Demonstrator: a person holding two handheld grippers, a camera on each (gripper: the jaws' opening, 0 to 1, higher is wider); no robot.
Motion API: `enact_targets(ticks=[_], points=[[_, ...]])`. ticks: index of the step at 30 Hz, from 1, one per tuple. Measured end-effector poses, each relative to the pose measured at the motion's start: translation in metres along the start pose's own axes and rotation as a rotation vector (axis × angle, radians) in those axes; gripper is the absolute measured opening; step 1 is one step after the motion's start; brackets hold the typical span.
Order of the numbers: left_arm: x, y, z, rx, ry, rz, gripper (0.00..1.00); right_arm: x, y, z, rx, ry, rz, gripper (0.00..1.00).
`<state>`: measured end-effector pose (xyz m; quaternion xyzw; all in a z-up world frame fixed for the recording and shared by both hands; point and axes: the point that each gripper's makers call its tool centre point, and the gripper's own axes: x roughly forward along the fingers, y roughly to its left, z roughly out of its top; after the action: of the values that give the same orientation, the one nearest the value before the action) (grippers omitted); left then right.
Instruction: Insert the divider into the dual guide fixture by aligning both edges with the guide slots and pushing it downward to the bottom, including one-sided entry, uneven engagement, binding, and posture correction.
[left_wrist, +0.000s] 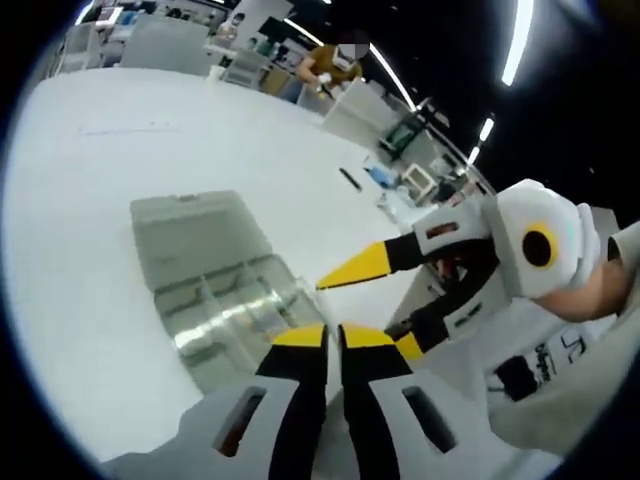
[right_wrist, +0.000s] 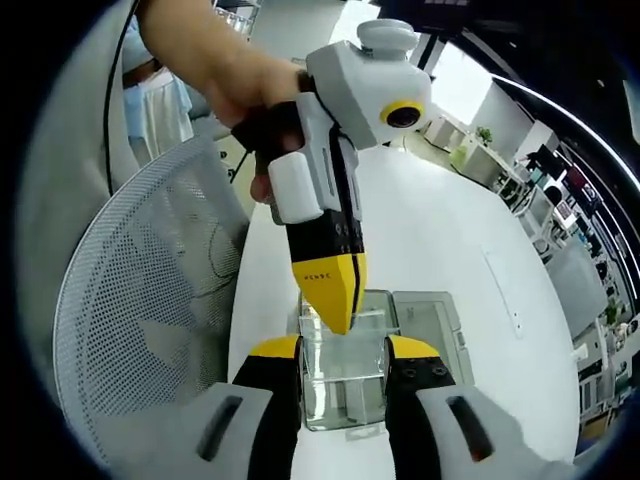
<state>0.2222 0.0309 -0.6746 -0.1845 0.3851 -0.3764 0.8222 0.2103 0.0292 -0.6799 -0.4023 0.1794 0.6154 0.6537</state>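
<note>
A clear plastic compartment box (left_wrist: 225, 300) with its lid (left_wrist: 195, 225) folded back lies on the white table (left_wrist: 150, 150). My left gripper (left_wrist: 333, 338) hovers at the box's near edge, its yellow-tipped jaws pressed together; I cannot make out a clear divider between them. In the right gripper view the left gripper (right_wrist: 335, 300), held by a hand, points down into the box (right_wrist: 345, 395). My right gripper (right_wrist: 343, 350) is open, its jaws standing either side of the box's near end. It enters the left gripper view as the right gripper (left_wrist: 385, 305), open beside the box.
A grey mesh chair back (right_wrist: 130, 330) stands close at the left of the right gripper view. A small dark pen-like item (left_wrist: 349, 180) lies farther along the table. A person (left_wrist: 330, 65) sits at a distant bench among other desks.
</note>
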Motion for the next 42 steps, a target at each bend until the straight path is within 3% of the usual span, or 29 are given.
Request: enact_targets(ticks=[30,42], points=[[0.0053,0.0029,-0.0017,-0.143,0.011,0.004,0.0,0.0009,-0.0012,-0.0049,-0.02,0.007,-0.015,0.28],[0.0037,0.0063,0.0003,-0.142,0.002,0.011,0.0,-0.0005,-0.0039,-0.0036,0.004,0.005,-0.021,0.29]])
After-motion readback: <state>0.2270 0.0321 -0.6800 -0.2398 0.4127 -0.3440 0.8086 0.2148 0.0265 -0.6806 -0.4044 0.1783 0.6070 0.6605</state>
